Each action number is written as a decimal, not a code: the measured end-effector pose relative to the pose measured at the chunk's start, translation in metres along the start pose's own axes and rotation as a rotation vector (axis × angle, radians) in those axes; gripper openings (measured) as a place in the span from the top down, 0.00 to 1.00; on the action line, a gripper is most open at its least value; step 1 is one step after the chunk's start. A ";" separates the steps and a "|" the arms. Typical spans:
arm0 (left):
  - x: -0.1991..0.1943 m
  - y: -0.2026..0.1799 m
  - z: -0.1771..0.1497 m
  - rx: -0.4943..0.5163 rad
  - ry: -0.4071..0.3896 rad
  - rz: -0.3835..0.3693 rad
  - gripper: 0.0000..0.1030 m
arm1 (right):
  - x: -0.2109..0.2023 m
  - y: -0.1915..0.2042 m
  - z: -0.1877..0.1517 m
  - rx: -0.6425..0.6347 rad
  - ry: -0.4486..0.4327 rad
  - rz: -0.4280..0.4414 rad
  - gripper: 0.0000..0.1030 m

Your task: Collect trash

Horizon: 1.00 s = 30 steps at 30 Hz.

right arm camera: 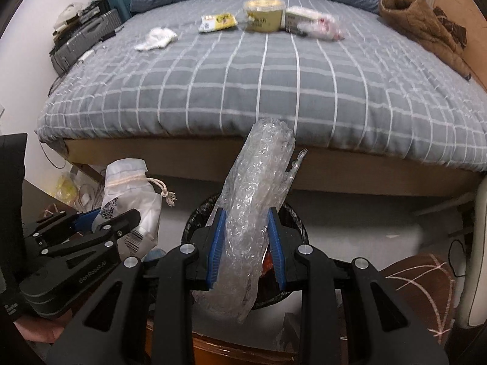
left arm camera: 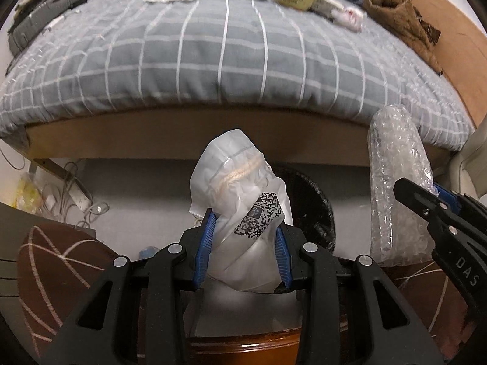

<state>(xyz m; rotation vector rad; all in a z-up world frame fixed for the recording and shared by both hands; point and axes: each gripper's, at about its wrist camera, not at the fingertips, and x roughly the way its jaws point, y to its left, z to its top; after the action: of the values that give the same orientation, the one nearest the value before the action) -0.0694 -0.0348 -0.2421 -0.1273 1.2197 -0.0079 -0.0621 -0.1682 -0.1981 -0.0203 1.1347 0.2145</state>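
Trash fills both of your tools right now. Your left tool (left arm camera: 243, 249) is closed partway on a white drawstring pouch (left arm camera: 240, 188) with a printed code square on it, pads pressing its lower half; your right tool (right arm camera: 245, 243) is clamped about the middle of a roll of bubble wrap (right arm camera: 255, 200). Both pieces hang above the dark bin (right arm camera: 292, 216) on the floor at the foot of the bed (right arm camera: 243, 91).

Expect both to be light and soft. The pouch is thin and crumpled, so it gives under the pads, and gathered folds likely hold best. The bubble wrap is slick and springy, so a mid-length pinch, as you have it, should keep it from tipping.

Count what remains on the bed: one white crumpled wad (right arm camera: 156, 39), one yellow packet (right arm camera: 217, 22), one round tub (right arm camera: 264, 15), and what looks like one box with a pinkish wrapper (right arm camera: 316, 26), though blur makes those last two hard to separate. One brown fleece garment (right arm camera: 423, 21) lies at the far corner, probably not trash.
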 end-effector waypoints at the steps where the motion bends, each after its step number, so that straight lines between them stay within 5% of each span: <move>1: 0.005 0.001 -0.001 -0.002 0.009 0.002 0.65 | 0.006 -0.001 -0.001 0.002 0.013 0.001 0.74; 22: 0.084 0.029 0.000 -0.055 0.154 0.017 0.65 | 0.119 0.006 -0.019 0.004 0.241 0.024 0.73; 26: 0.086 0.036 -0.001 -0.073 0.165 0.028 0.65 | 0.132 0.014 -0.020 -0.004 0.263 0.037 0.67; 30: 0.084 0.037 0.001 -0.073 0.164 0.030 0.65 | 0.136 0.017 -0.022 -0.015 0.262 0.037 0.39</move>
<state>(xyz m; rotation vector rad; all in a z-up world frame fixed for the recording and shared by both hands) -0.0422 -0.0040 -0.3242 -0.1747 1.3864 0.0528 -0.0299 -0.1323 -0.3284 -0.0420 1.3955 0.2584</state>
